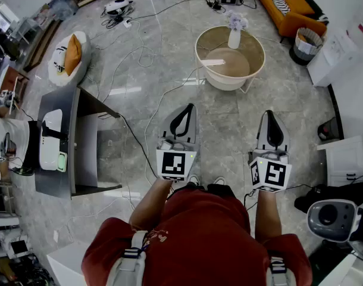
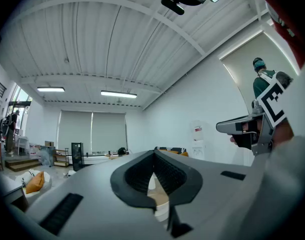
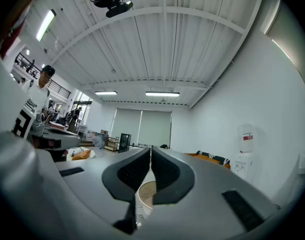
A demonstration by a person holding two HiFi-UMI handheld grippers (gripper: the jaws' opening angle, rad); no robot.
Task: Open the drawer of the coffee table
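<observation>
Two grippers, both closed and empty. The left gripper (image 1: 190, 108) has its tips touching with nothing in the loop behind them. The right gripper (image 1: 271, 114) is down to a hairline slit, also bare. Both are held level.

Key relation: the coffee table (image 1: 227, 81) lies straight ahead of both and well apart from them, with bare floor (image 1: 226, 121) between. Its centre falls between the two gripper lines, and it shows through the jaw loop in both gripper views. Neither hand is clearly nearer; the right is maybe marginally so.

The drawer isn't visible. I can't pick out a front, seam or handle on the near wall of the table, so I can't tell which side it's on or which way it pulls. The table is round and gives no long axis to go by. My call: walk in and find the drawer face first, then line a gripper up square to it.

Materials and shapes:
- The table is a tub form with a smooth cream wall and raised rim. The tan top is recessed inside the rim and carries some glare.
- A white vase (image 1: 234, 37) with pale flowers stands on the top, on the far side from the grippers. It's likely tippy if the table gets jerked.
- The floor is glossy grey marble-look tile. White cables (image 1: 169, 91) trail just left of the table, a snag risk on approach.
- The jaw pads are black and ribbed in a grey shell.
</observation>
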